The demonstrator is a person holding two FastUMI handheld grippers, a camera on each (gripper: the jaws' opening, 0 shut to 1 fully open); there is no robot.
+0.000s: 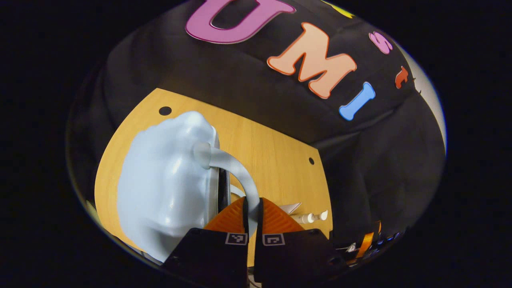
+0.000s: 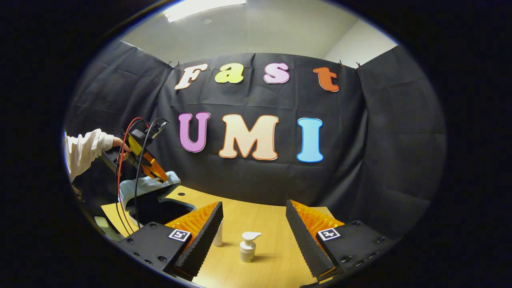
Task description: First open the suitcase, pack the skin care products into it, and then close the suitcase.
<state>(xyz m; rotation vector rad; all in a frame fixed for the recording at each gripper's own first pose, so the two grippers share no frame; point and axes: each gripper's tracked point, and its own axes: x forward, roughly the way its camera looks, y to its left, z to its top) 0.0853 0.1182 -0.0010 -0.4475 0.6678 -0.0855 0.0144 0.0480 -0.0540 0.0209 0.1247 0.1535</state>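
A pale blue hard-shell suitcase (image 1: 168, 180) lies on the wooden table (image 1: 272, 160). Its curved handle strap (image 1: 236, 168) runs down between my left gripper's (image 1: 253, 204) orange fingers, which are shut on it. In the right gripper view the suitcase lid (image 2: 148, 186) stands partly raised at the left, with the left gripper (image 2: 154, 170) on its top and a dark opening below. My right gripper (image 2: 254, 208) is open above the table. Beyond its fingers stand a small white pump bottle (image 2: 248, 246) and a white tube (image 2: 218, 236), partly hidden by one finger. The white bottles (image 1: 314, 217) also lie past the suitcase.
A white-sleeved hand (image 2: 90, 148) holds the left gripper, with red and black cables (image 2: 122, 180) hanging from it. The black cloth wall (image 2: 248, 180) closes the table's far side. A pale green object (image 2: 102, 224) lies at the table's left edge.
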